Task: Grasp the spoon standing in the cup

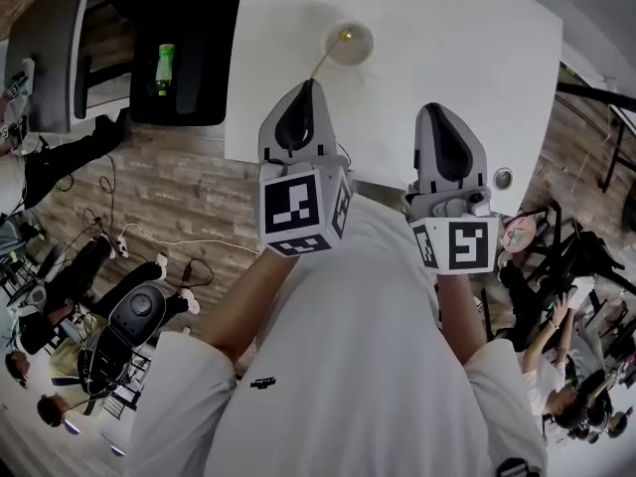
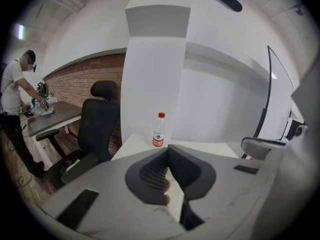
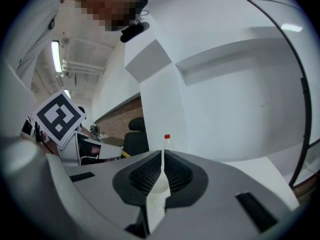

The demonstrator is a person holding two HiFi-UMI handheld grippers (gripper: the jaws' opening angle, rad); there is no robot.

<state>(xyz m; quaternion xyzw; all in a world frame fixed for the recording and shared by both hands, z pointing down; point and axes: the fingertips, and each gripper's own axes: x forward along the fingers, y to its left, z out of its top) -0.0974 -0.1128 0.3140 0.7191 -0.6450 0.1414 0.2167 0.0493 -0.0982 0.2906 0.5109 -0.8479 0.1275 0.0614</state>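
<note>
Spoon (image 1: 326,58) thin and faint, leaning in cup (image 1: 351,44), upper centre of head view. Bottle (image 3: 166,139) half hidden behind right gripper (image 3: 163,156), jaws pressed together, empty. Left gripper (image 2: 168,151) likewise closed on nothing, just short of cup.

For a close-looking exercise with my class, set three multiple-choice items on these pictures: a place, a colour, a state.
1. Where is the cup? A on the floor; B on the white table, beyond the left gripper; C on a chair.
2. In the left gripper view, the cap on the bottle is: A blue; B yellow; C red.
3. The spoon is: A standing in the cup, ungripped; B flat on the table; C on the floor.
Answers: B, the head view shows it ahead of the gripper's tips; C, it shows red; A, its handle rises from the cup, nothing touching it.
</note>
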